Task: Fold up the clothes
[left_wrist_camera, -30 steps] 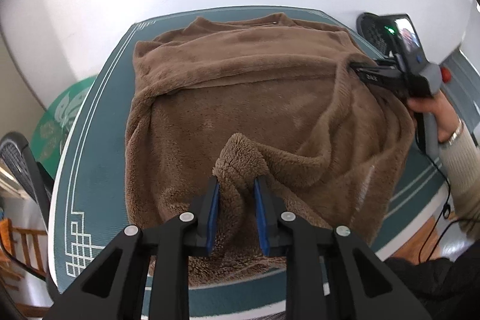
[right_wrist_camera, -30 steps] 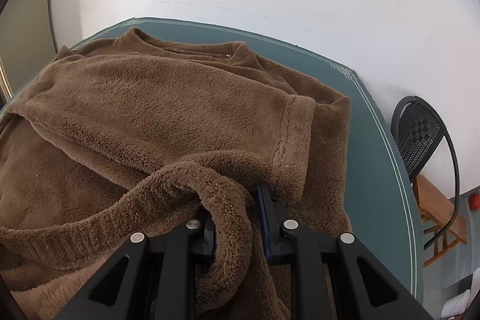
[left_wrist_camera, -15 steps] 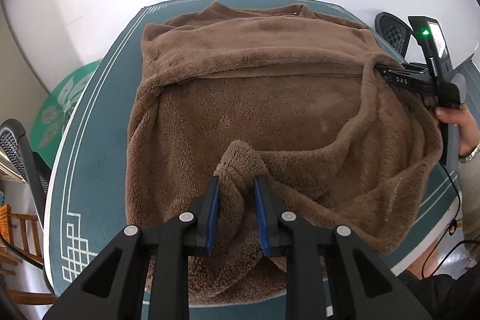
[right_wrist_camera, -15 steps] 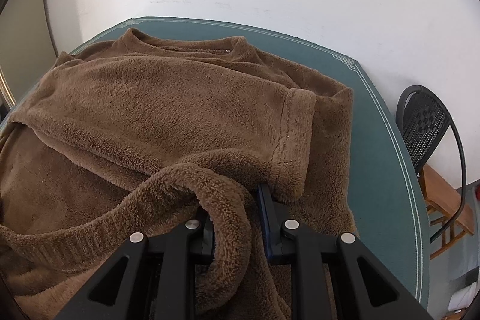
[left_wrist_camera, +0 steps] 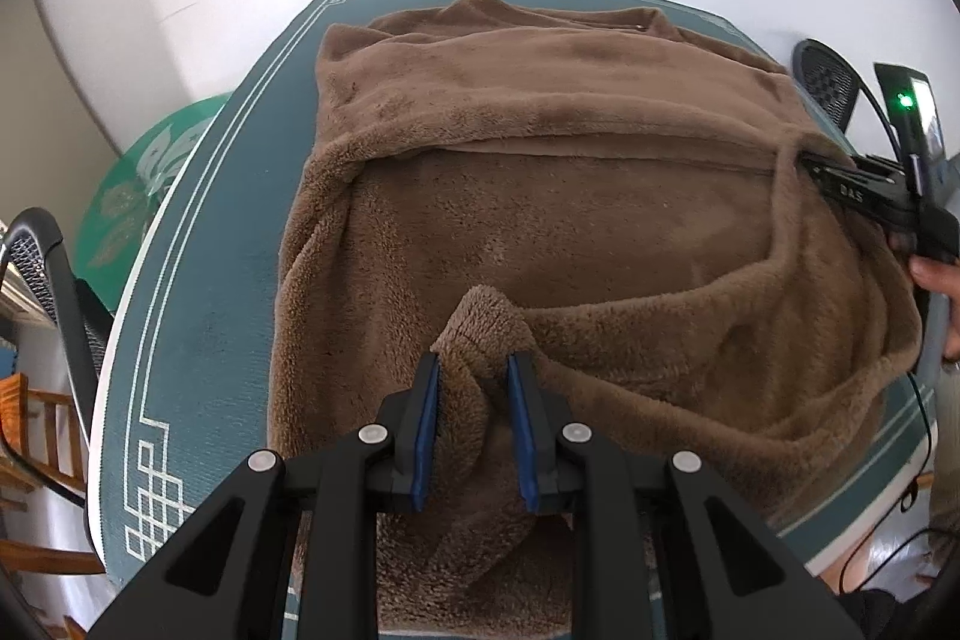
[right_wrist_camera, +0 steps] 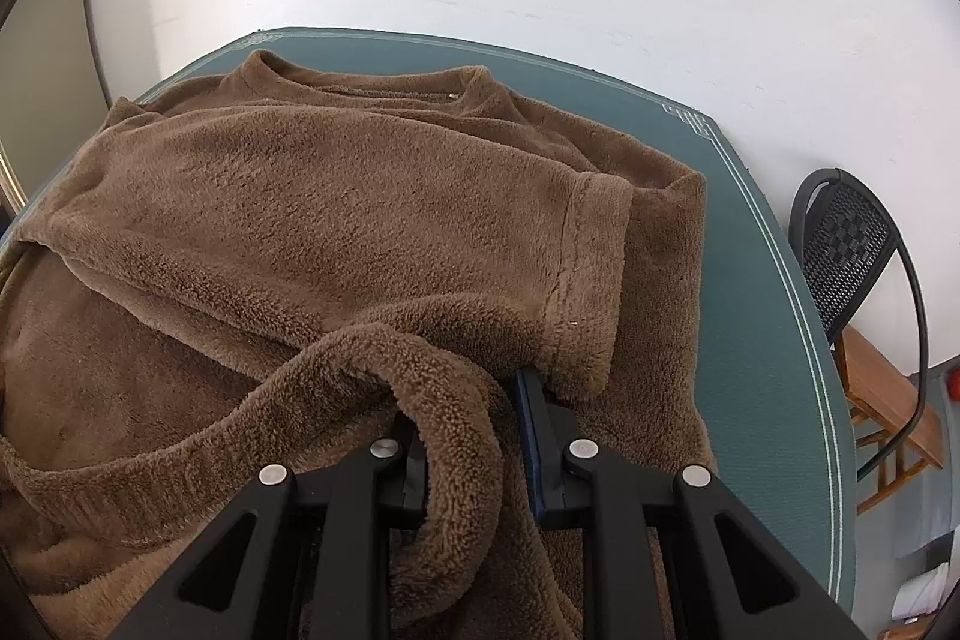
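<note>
A brown fleece sweater (left_wrist_camera: 558, 196) lies spread on the green table (left_wrist_camera: 198, 316), collar at the far edge, a sleeve folded across its chest (right_wrist_camera: 336, 196). My left gripper (left_wrist_camera: 474, 370) is shut on a bunch of the sweater's bottom hem and holds it lifted over the body. My right gripper (right_wrist_camera: 480, 388) is shut on the hem at the other side; it also shows in the left wrist view (left_wrist_camera: 840, 187) at the sweater's right edge. The lifted hem runs as a ridge between the two grippers.
The table (right_wrist_camera: 768, 316) has a white line border and stands against a white wall. A black mesh chair (right_wrist_camera: 852, 244) stands at its right, another chair (left_wrist_camera: 42, 274) at its left. A green patterned round surface (left_wrist_camera: 138, 178) lies beyond the left edge.
Both grippers have carried the held hem farther over the sweater toward the collar. The collar and far table edge now sit lower in both views. Both grips are unchanged.
</note>
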